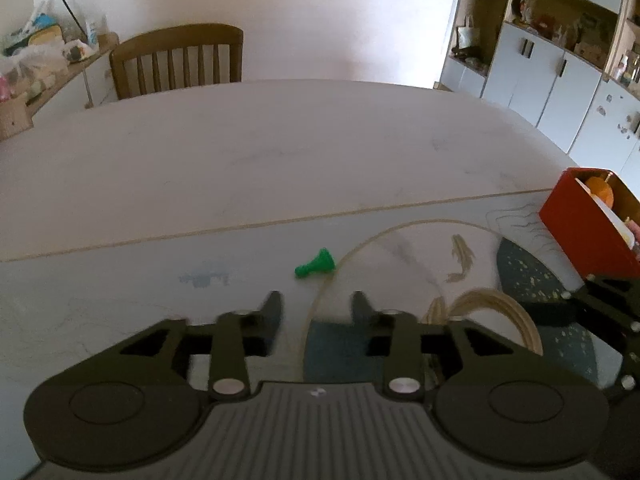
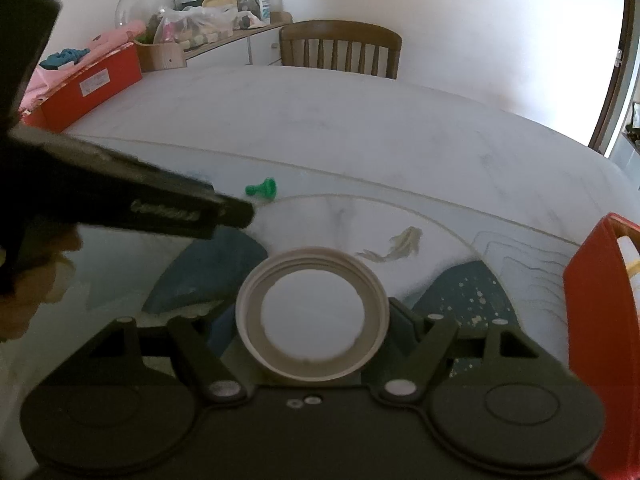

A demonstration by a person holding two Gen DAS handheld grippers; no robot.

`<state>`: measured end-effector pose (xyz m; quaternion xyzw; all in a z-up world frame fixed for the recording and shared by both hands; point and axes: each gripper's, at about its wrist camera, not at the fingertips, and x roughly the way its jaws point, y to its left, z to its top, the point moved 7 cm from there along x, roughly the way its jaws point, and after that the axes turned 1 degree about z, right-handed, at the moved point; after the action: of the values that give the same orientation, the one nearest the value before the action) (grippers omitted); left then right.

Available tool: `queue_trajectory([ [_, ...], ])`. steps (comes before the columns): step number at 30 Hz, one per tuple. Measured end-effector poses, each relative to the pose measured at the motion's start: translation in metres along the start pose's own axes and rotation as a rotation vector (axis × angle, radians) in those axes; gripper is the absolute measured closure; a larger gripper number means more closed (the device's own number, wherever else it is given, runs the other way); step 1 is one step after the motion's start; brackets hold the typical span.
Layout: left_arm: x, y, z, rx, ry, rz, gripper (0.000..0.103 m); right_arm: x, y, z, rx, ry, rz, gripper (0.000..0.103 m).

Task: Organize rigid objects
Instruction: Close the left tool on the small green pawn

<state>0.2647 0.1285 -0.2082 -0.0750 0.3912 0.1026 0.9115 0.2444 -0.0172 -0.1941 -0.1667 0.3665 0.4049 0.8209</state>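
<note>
Green pawn (image 1: 315, 263) lies on its side on the table (image 1: 240, 152), just ahead of the left gripper (image 1: 316, 308), jaws partly open, empty. Right gripper (image 2: 314, 312) clamps a white jar lid (image 2: 312, 314). Red box (image 1: 588, 224) at right.

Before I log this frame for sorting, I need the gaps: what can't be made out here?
- Red box, left wrist view: cut off by the right edge; its contents mostly hidden by its wall.
- White lid, right wrist view: near rim hidden behind the right tongs.
- Shelf clutter, right wrist view: too small to identify.
</note>
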Motion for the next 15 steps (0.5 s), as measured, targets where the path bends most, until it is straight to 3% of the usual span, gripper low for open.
queue_trajectory([
  [1, 0.001, -0.001, 0.003, -0.001, -0.013, 0.004, 0.046, -0.001, -0.001, -0.002, 0.003, -0.001, -0.001, 0.027],
  [11, 0.027, 0.004, 0.014, 0.003, -0.021, 0.071, 0.046, -0.007, -0.007, -0.007, 0.007, -0.003, 0.007, 0.027],
  [15, 0.03, 0.008, 0.017, 0.015, -0.037, 0.093, 0.055, -0.008, -0.009, -0.009, 0.007, -0.008, 0.014, 0.027],
])
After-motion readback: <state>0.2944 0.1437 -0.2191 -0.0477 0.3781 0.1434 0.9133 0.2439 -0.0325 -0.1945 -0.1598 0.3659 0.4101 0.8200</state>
